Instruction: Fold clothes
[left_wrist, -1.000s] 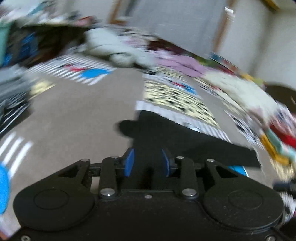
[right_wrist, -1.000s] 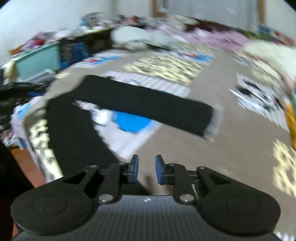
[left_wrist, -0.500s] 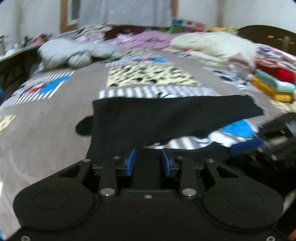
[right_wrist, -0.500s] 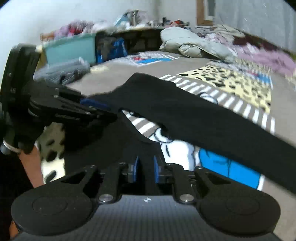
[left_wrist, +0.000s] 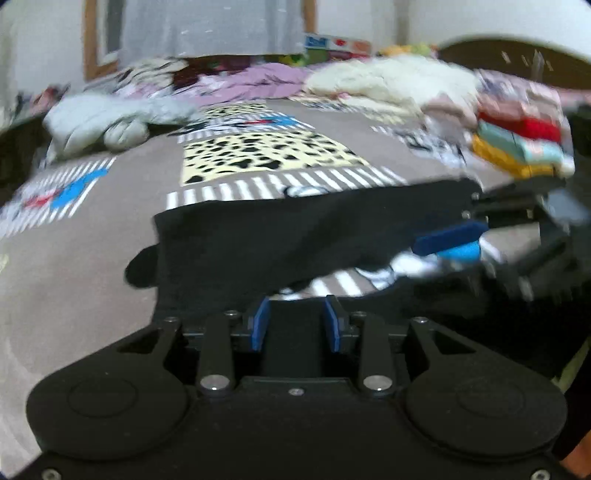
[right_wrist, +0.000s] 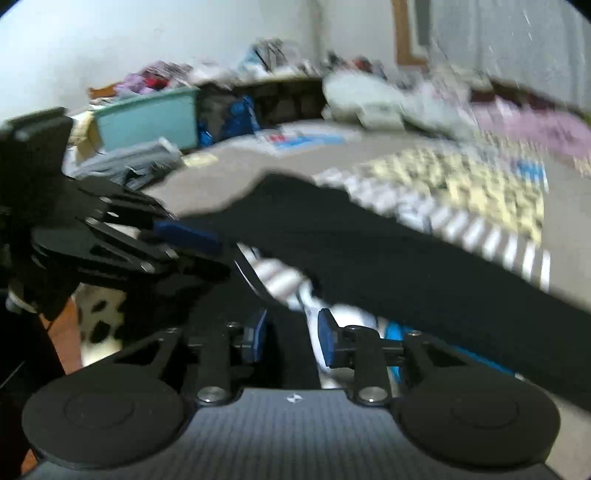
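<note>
On the patterned bedspread (left_wrist: 110, 266), my left gripper (left_wrist: 295, 325) grips the black garment's (left_wrist: 295, 236) near edge to anchor the fold. My right gripper (right_wrist: 291, 334) is opening beside it, cloth slipping free, so that side can settle.

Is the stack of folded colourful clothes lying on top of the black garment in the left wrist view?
No, the stack of folded clothes sits apart, behind the black garment.
</note>
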